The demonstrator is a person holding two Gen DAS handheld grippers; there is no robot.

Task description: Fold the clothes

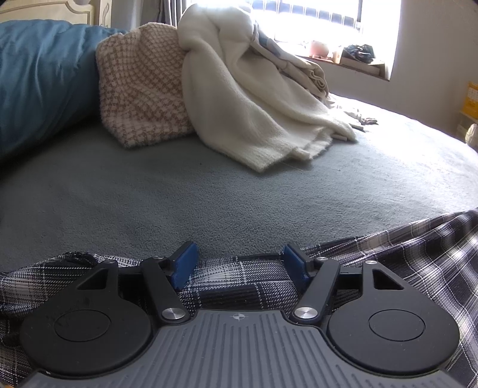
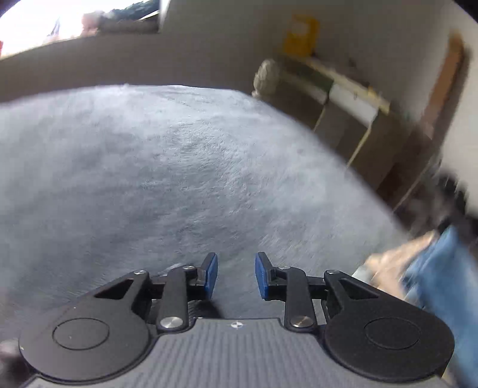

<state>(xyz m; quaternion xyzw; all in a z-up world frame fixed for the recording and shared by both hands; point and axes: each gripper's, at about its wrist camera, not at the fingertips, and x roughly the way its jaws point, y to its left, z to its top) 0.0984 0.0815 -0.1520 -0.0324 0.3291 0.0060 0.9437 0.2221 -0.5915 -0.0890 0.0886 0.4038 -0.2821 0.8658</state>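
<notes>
A dark plaid garment (image 1: 418, 256) lies along the near edge of the grey bed cover (image 1: 179, 203), spreading to the right and under my left gripper (image 1: 240, 264). That gripper is open, its blue pads (image 1: 185, 264) wide apart with a band of the plaid cloth lying between and below them. In the blurred right wrist view my right gripper (image 2: 236, 274) is open over bare grey bed cover (image 2: 167, 167), nothing between its fingers. The plaid garment does not show in that view.
A cream blanket (image 1: 254, 98) and a houndstooth cushion (image 1: 140, 89) are heaped at the bed's far side, beside a blue duvet (image 1: 44, 77). A bright window (image 1: 322, 18) sits behind. Cardboard boxes (image 2: 358, 125) and blue cloth (image 2: 439, 268) stand right of the bed.
</notes>
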